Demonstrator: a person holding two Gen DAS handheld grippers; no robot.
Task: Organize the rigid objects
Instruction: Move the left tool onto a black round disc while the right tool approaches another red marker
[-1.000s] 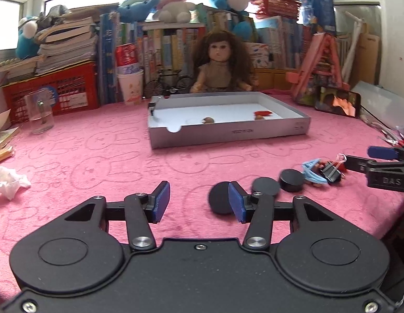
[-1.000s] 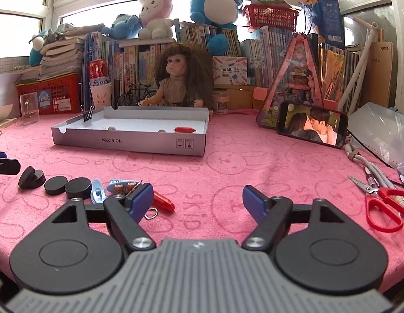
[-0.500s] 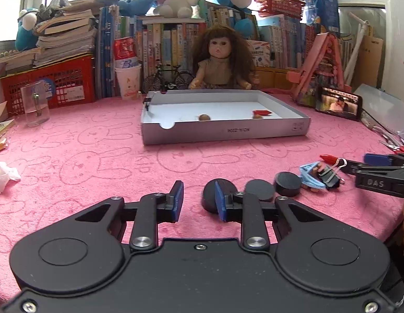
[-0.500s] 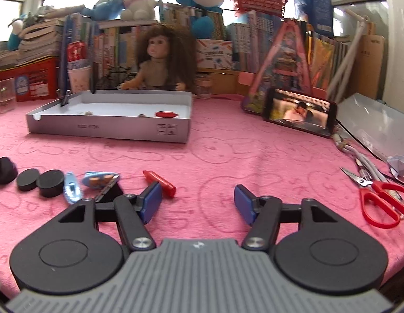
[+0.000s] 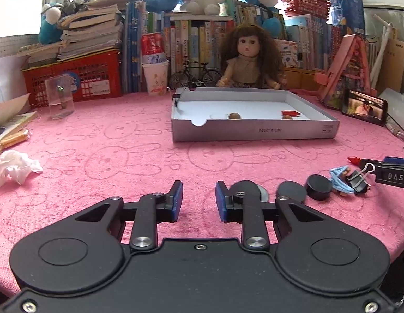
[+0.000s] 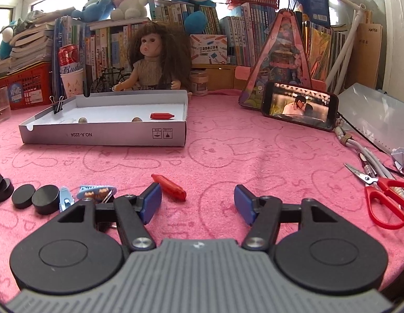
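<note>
Starting at the far left of the left wrist view, a crumpled tissue [image 5: 14,167] lay at about 9 o'clock on the pink surface [image 5: 97,143]. My left gripper [image 5: 199,190] hovered low over the cloth. Its jaws had just been closing and stood only a narrow gap apart, with nothing but bare cloth between them. Just behind its right finger, at 1 o'clock, a black disc [image 5: 247,189] leaned up. Two more black discs [image 5: 291,191] lay to its right, and then came a blue clip [image 5: 338,178] touching a black binder clip [image 5: 358,180]. Well ahead at 12 o'clock sat the grey box tray [image 5: 254,131], holding two small brown pieces [image 5: 234,116] and a red crayon [image 5: 290,113].

My right gripper [image 6: 198,193] was open wide, its jaws having just eased apart a little more, and nothing sat between them. A second red crayon [image 6: 170,189] lay on the cloth just past its left pad, at 11 o'clock, outside the gap. In the same view a phone [image 6: 299,105] stood propped at 1 o'clock. Red-handled scissors [image 6: 384,198] lay at 3 o'clock, well apart from the gripper.
</note>
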